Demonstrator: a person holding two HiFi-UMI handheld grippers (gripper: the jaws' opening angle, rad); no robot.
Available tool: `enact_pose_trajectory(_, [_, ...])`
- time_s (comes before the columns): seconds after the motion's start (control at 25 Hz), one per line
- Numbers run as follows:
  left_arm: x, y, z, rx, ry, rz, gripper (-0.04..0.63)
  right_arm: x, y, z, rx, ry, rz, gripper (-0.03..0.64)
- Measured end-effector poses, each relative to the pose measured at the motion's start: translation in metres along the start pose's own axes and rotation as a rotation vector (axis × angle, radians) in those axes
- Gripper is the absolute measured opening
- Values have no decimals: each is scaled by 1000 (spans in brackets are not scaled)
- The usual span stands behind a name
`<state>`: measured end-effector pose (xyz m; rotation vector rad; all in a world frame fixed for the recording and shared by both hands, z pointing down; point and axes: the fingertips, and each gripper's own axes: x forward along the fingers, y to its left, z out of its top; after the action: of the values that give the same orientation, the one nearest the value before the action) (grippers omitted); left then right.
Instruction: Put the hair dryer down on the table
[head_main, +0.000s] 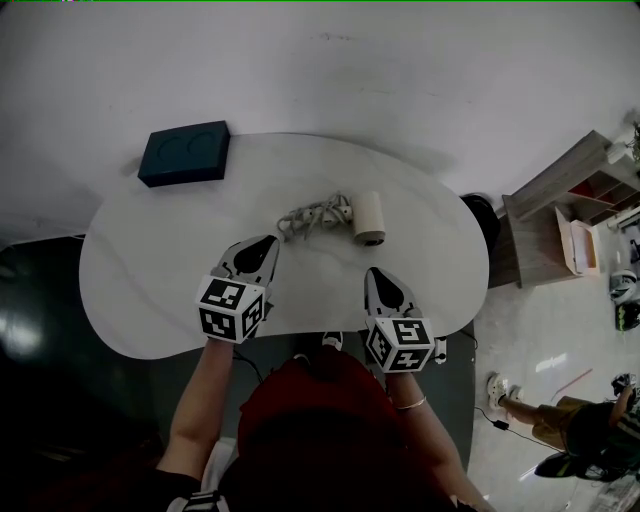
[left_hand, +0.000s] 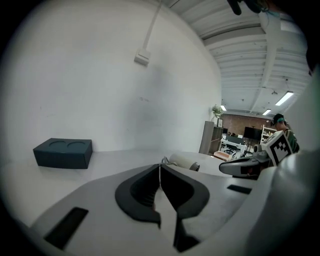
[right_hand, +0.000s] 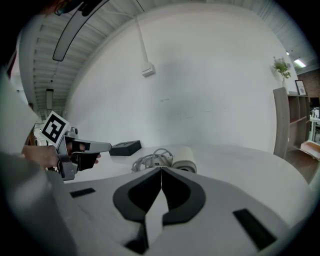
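The cream hair dryer (head_main: 370, 218) lies on its side on the white table (head_main: 140, 290), with its grey cord (head_main: 310, 214) bunched to its left. Neither gripper touches it. My left gripper (head_main: 270, 243) rests on the table just near of the cord, jaws shut and empty. My right gripper (head_main: 375, 274) sits near of the dryer's barrel, also shut and empty. In the left gripper view the closed jaws (left_hand: 160, 167) point toward the dryer (left_hand: 182, 161). The right gripper view shows its closed jaws (right_hand: 161, 171) with the dryer (right_hand: 184, 160) and cord (right_hand: 150, 161) just beyond.
A dark blue box (head_main: 185, 153) with two round hollows sits at the table's far left. A wooden shelf unit (head_main: 570, 210) stands to the right of the table. A person (head_main: 570, 425) is on the floor at the lower right. A white wall runs behind the table.
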<state>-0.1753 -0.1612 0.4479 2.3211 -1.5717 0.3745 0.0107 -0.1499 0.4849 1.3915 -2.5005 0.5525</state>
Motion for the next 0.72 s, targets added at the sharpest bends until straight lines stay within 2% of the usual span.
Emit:
enact_pose_trajectory(0.4, [-36,10,-19,-26,-21,71,21,-13,23,-6,-18,-8,4,15])
enact_pose_trajectory(0.72, [-56,4,-33,-45,-29,94,21,-23,37,-8,-39,-26,6,15])
